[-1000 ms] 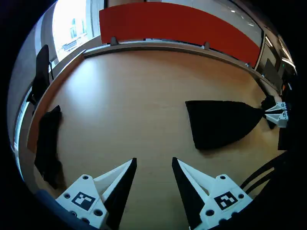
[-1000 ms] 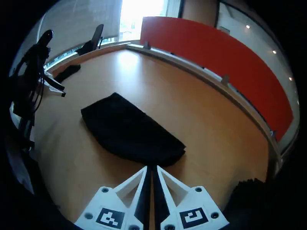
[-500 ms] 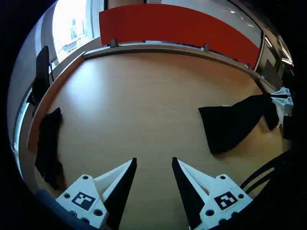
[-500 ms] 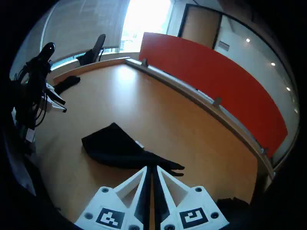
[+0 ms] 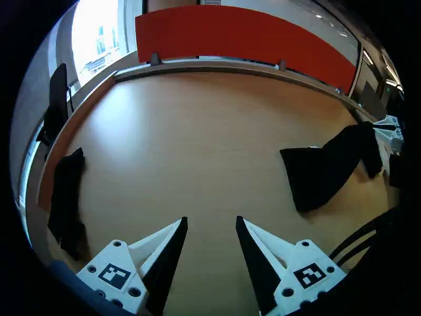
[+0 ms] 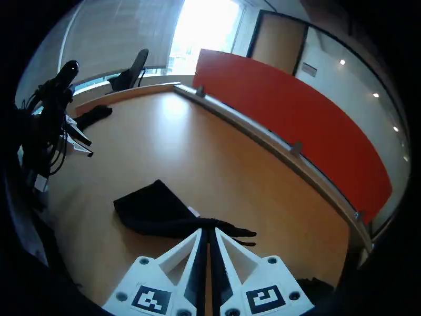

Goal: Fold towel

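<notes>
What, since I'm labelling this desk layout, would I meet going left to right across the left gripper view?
dark cloth → left tongs, open, nearest the camera → black towel, one end raised → right tongs holding that raised end.

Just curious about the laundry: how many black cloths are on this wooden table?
2: one black towel pinched at its end by the right tool, one crumpled black cloth at the far edge of the wooden table. More may be hidden.

A black towel (image 5: 316,174) lies on a light wood-grain table (image 5: 184,147) backed by a red partition (image 5: 237,31).
</notes>
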Action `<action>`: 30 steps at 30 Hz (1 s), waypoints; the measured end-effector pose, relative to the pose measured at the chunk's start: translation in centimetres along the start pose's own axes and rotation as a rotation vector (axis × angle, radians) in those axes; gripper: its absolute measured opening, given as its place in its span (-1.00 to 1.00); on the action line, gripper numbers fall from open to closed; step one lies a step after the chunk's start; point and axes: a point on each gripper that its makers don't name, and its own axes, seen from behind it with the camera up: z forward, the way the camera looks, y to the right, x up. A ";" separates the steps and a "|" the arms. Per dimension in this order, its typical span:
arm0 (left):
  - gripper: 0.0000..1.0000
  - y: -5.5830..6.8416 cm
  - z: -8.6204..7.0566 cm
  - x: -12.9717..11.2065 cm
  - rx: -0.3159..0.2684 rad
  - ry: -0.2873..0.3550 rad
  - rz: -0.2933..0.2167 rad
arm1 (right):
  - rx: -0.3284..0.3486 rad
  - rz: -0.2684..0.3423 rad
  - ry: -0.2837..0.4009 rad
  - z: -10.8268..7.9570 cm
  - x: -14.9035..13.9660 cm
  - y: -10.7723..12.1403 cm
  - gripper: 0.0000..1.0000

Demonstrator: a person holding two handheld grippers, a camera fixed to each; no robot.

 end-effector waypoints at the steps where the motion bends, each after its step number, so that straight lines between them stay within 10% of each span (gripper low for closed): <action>1: 0.34 0.1 0.0 0.0 -0.001 0.000 0.001 | 0.005 -0.002 0.000 0.1 0.0 -0.2 -0.89; 30: 0.34 -0.2 -1.0 0.2 0.005 0.020 0.004 | 0.222 -0.128 -0.017 5.7 1.9 -9.7 -0.89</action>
